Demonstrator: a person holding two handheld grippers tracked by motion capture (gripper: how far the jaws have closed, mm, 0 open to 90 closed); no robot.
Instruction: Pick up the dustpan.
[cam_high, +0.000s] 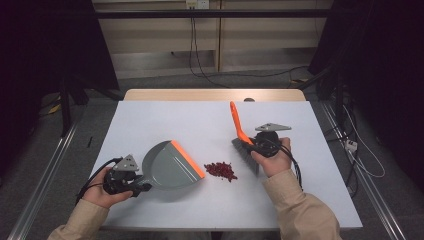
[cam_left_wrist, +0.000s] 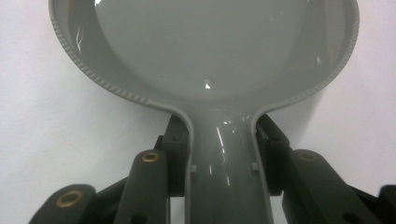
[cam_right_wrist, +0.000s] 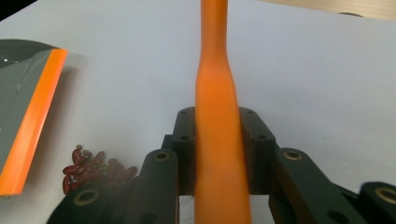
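Two tongs are busy: the left tongs (cam_high: 131, 184) squeeze the grey dustpan (cam_high: 170, 165) handle, the right tongs (cam_high: 260, 145) squeeze the orange brush (cam_high: 239, 131). Red beans (cam_high: 220, 170) lie between them on the table (cam_high: 165, 120) — sweep slowly toward the pan's orange lip, pan flat.

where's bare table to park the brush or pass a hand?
Free: the far-left corner of the white table behind the dustpan, the near strip below the red beans, and the right side beyond the right gripper. Crowded: mid-table, where the dustpan's orange lip, the beans and the brush bristles sit close together. The left gripper holds the dustpan handle.
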